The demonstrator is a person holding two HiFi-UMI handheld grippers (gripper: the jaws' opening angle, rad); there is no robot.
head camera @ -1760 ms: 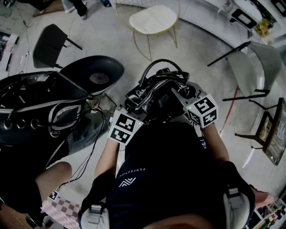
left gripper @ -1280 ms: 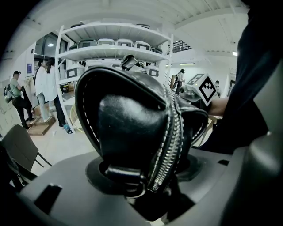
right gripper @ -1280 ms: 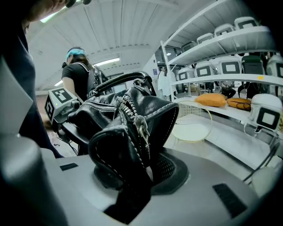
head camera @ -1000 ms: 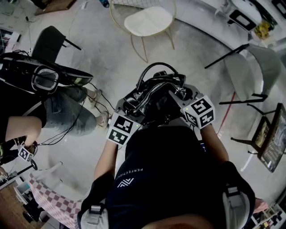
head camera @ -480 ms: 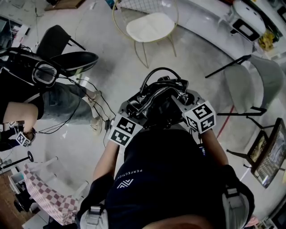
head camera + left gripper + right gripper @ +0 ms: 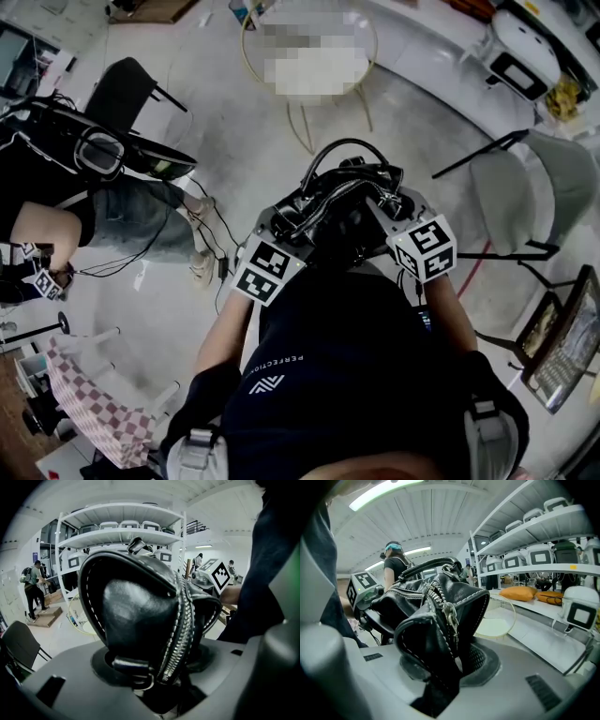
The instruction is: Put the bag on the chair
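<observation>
bag: black leather with white stitching, silver zip along the top, looped handle arching over it; carried in the air in front of the wearer's torso, above the pale floor, resting on no seat.
left gripper: clamped on the bag's left end, jaws partly apart, rounded leather bulging up between them.
right gripper: clamped on the opposite end, jaws set narrower, pinching the folded leather just below the zip pull.
chair: round white seat in a thin gold frame, ahead of the bag and well apart from it.
further out: second person with a dark headset at the left, black chair behind them, grey chair at the right, white shelves carrying white units.
</observation>
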